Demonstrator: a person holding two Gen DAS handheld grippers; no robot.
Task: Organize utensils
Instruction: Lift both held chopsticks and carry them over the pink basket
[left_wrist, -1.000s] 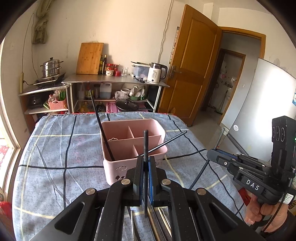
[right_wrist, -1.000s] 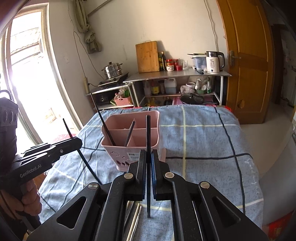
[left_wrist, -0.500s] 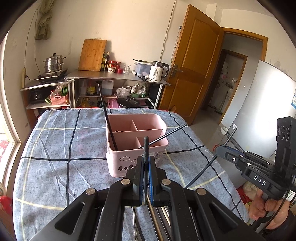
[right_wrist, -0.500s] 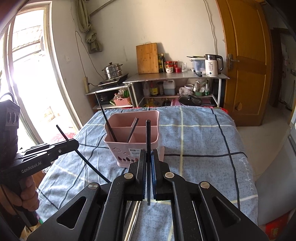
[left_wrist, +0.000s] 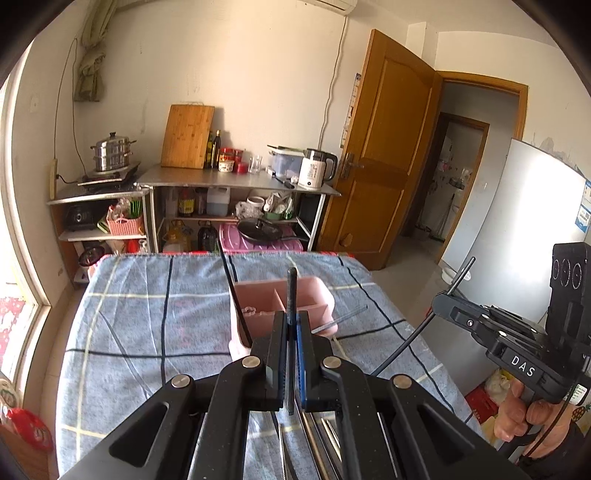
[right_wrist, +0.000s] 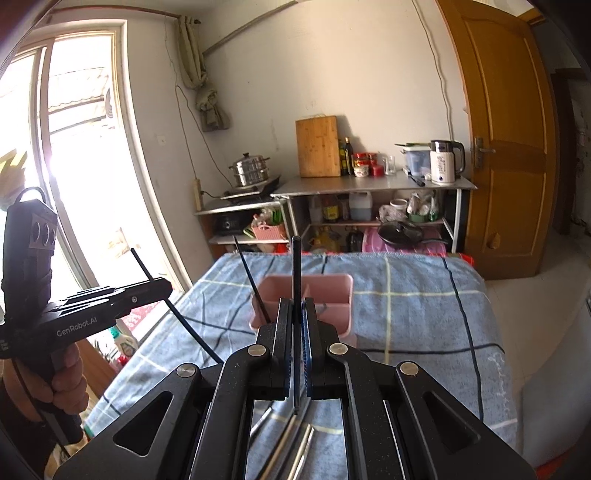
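A pink divided utensil holder (left_wrist: 310, 295) stands on the blue checked tablecloth; it also shows in the right wrist view (right_wrist: 325, 291). A black chopstick (left_wrist: 236, 299) leans in its left compartment, and another (left_wrist: 343, 319) lies across its right side. My left gripper (left_wrist: 293, 321) is shut on an upright black chopstick (left_wrist: 291, 291), held above the table before the holder. My right gripper (right_wrist: 296, 310) is shut on another black chopstick (right_wrist: 295, 273), also raised. Several metal utensils (right_wrist: 295, 443) lie on the cloth beneath the grippers.
The table (left_wrist: 147, 332) ends at the right beside a white fridge (left_wrist: 517, 229). Behind it stand steel shelves (left_wrist: 236, 181) with a kettle, cutting board and pots. A window is on the left, a wooden door (left_wrist: 380, 147) at the back right.
Both grippers have risen and pulled back from the pink holder, each still holding its chopstick. The holder now looks smaller and farther away.
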